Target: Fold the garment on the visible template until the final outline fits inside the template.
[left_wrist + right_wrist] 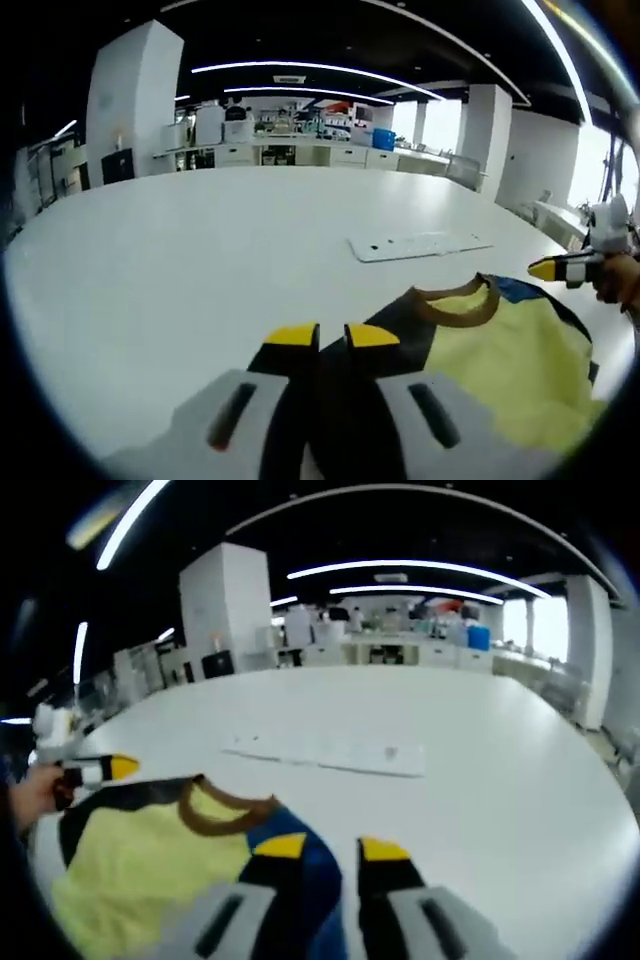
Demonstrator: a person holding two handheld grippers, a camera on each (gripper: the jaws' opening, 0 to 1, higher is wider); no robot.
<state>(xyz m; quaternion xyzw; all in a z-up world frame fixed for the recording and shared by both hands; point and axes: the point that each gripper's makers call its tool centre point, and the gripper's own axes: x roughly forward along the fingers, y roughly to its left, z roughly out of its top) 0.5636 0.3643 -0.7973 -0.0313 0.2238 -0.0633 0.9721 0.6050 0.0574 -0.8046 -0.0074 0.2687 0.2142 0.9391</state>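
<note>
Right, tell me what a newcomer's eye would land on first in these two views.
The yellow garment with its brown collar and blue shoulder panel lies on the big white table, the brightest thing here. Each tool's yellow-tipped jaws rise at the bottom: the left tool over the dark sleeve, the right tool at the blue panel. A flat white strip lies beyond the garment.

Your shirt (500, 350) is yellow with a brown collar (455, 305), black sides and a blue patch. Your table (200, 250) is white. Both grippers have yellow tips.
</note>
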